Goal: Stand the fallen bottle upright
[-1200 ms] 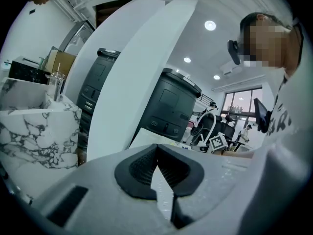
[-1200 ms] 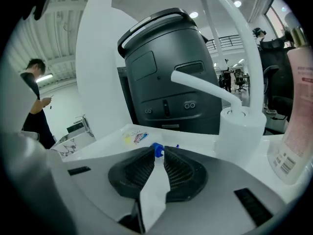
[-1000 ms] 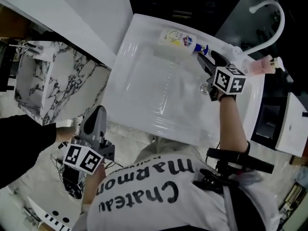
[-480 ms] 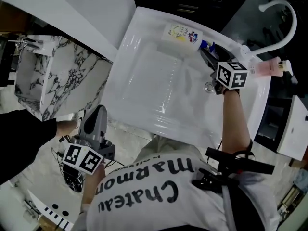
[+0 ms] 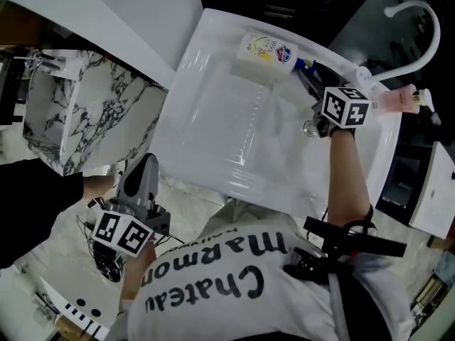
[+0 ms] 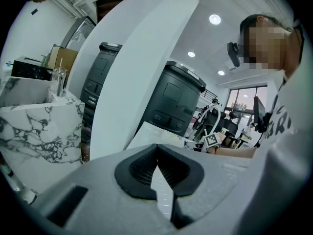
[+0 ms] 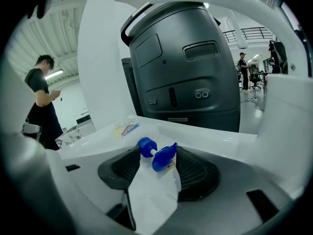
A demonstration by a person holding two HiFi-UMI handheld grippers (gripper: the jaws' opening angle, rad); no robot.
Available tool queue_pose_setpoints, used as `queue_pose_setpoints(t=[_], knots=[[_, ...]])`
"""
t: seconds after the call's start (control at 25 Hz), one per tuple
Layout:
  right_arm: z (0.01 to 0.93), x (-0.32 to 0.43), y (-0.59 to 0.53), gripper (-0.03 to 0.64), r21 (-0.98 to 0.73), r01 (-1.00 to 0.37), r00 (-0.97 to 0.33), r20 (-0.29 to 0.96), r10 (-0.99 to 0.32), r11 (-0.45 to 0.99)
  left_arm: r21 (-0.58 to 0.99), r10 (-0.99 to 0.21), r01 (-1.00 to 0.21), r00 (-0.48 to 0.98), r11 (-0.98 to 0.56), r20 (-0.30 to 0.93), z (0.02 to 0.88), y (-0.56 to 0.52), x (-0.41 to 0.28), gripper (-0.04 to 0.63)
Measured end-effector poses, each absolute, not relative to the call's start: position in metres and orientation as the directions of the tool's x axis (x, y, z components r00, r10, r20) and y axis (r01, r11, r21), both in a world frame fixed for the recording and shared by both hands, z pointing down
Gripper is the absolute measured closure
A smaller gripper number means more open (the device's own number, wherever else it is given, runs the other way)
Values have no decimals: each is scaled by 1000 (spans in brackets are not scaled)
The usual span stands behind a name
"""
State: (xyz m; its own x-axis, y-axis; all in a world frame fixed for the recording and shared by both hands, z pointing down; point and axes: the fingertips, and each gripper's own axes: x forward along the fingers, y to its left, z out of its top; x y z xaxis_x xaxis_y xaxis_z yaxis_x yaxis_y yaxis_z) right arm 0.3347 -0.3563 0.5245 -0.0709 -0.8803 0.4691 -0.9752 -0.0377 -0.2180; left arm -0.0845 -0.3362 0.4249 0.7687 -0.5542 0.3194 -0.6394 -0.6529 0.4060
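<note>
The bottle (image 5: 266, 50) lay on its side along the far rim of the white basin (image 5: 213, 148), with its blue pump head (image 7: 157, 153) toward the right hand-held gripper (image 5: 307, 82). That gripper's jaws had just been closing – the pump head stood between them, not yet clamped. The left hand-held gripper (image 5: 146, 165) was closed and empty, outside the basin's near edge.

"Chateau Marmon" on the person's white shirt (image 5: 213, 261)

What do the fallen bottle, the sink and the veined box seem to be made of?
Bottle: probably plastic, white, with a moulded blue pump. Sink: glossy white ceramic or acrylic, judging by the sheen. Box: marble or a marble print, white with grey veins.
</note>
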Motion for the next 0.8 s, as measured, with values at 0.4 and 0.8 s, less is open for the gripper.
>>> queue_pose_setpoints(t=[0.4,0.8], knots=[[511,330,-352,415,-193,-981,-61,461,-885,-33,399,-570,-649,761,-648,310,417,-329,-92,581],[508,324,-355,565,-141,-987,1,471,-882,-76,394,-586,-657,753,-643,299,410,-321,-104,581]])
